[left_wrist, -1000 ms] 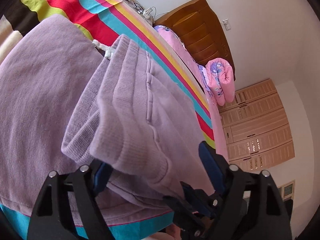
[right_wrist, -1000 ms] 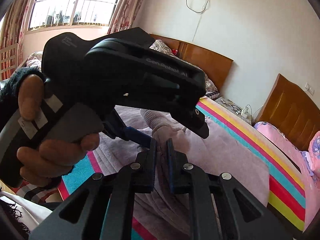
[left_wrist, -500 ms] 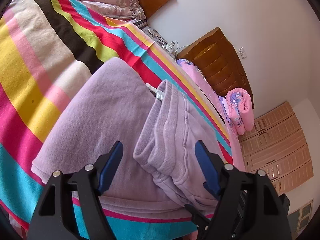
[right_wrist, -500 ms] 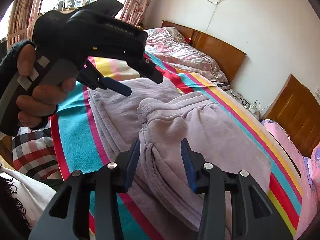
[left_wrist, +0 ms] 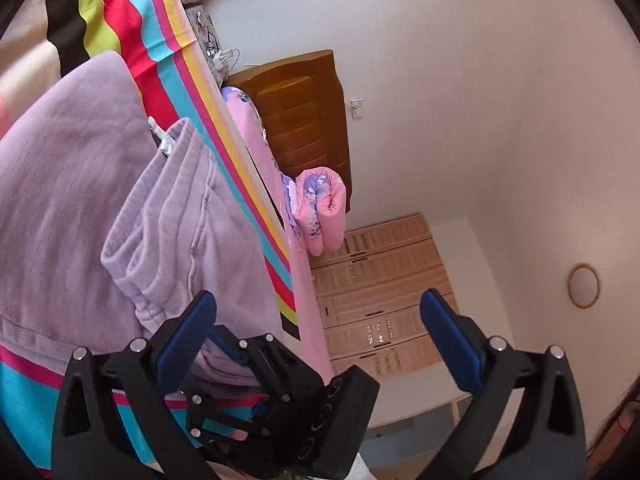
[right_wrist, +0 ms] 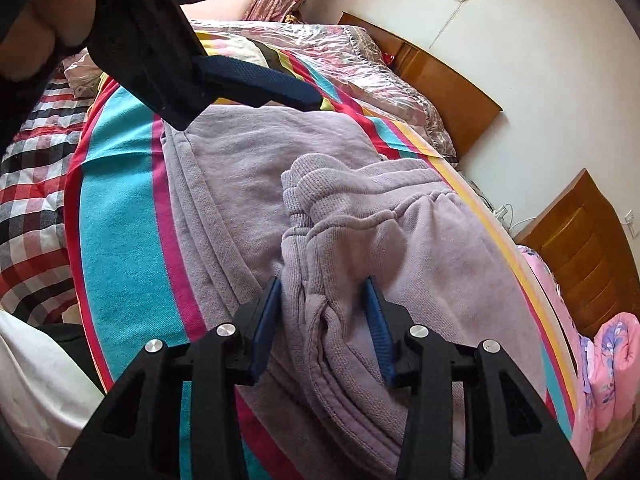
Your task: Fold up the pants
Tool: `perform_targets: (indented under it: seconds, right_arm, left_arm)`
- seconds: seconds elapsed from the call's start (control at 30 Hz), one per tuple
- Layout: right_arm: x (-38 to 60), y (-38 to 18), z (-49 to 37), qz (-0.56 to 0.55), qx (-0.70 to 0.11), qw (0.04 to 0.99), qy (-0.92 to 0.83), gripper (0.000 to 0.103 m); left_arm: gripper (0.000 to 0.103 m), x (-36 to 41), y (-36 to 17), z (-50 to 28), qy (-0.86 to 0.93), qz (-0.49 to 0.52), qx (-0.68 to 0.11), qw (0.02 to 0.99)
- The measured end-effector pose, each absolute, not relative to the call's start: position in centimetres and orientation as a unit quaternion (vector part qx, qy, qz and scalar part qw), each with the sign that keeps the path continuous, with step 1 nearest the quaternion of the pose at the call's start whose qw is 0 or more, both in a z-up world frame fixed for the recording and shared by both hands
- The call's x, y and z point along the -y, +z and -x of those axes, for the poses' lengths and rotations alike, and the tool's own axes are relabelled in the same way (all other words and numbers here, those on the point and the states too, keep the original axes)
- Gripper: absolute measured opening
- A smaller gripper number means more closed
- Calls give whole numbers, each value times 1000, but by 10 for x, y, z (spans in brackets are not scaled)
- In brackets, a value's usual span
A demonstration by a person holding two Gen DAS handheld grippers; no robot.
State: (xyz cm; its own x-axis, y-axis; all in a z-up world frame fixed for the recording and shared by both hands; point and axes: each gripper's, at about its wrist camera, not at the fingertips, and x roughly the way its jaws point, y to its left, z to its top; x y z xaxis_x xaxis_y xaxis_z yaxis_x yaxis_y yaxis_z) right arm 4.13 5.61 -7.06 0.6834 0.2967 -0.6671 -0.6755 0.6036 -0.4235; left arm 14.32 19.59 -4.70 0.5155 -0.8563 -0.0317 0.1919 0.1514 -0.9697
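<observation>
Pants: the lilac pants lie folded on the striped blanket of the bed, cuffs and waistband stacked on top toward 12 o'clock in the right wrist view
Left hand-held gripper: wide open, nothing between its blue pads; it is off the cloth, with the pants at about 9 to 10 o'clock of it in its own view
Right hand-held gripper: open, its pads either side of a raised ridge of the folded edge; the cloth sits between them and I cannot tell for sure whether it is touched, but it does not look pinched
Feel of the cloth: looks like thick fleece knit, soft and limp, light, not slippery; I judge it will sag and bunch if lifted at a single point
Where to hold: best on the ribbed cuffs or the thick folded edge, all layers at once, one gripper at each end
Risk: catching only the top layer would pull the fold open
Surroundings: wooden headboard at 1 o'clock, pink quilt on the next bed
</observation>
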Motion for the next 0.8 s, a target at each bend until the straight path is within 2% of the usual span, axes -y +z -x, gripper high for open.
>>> perform_targets:
  seconds: [0.13,0.33,0.6,0.63,0.7,0.73,0.77,0.8]
  right_arm:
    - [-48,-66,-37,314,-261,868,283,16]
    - [-30,-35,-32,233,-229,902,282,14]
    - [-25,-26,-25,216,-212,911,281,14]
    - [-26,-27,-26,217,-216,910,281,16]
    - [-28,-32,-25,221,-221,905,288,24]
    - [-27,-32,-21,226,-217,903,295,31]
    - [-22,-31,-15,227,-214,899,308,56]
    - [-15,-28,-7,225,-205,898,317,81]
  left_arm:
    - [102,-200,-47,-141,-357,520,-316,709]
    - [101,-186,-58,-150,-328,486,-361,725]
    - [101,-124,-53,-186,-287,365,-438,769]
    - [97,-115,-55,-194,-286,354,-447,770]
    - [76,-102,-64,-204,-239,309,-476,788]
    - [53,-98,-69,-207,-219,287,-487,795]
    - [44,-99,-75,-207,-211,281,-491,797]
    - [43,-103,-79,-206,-215,290,-487,795]
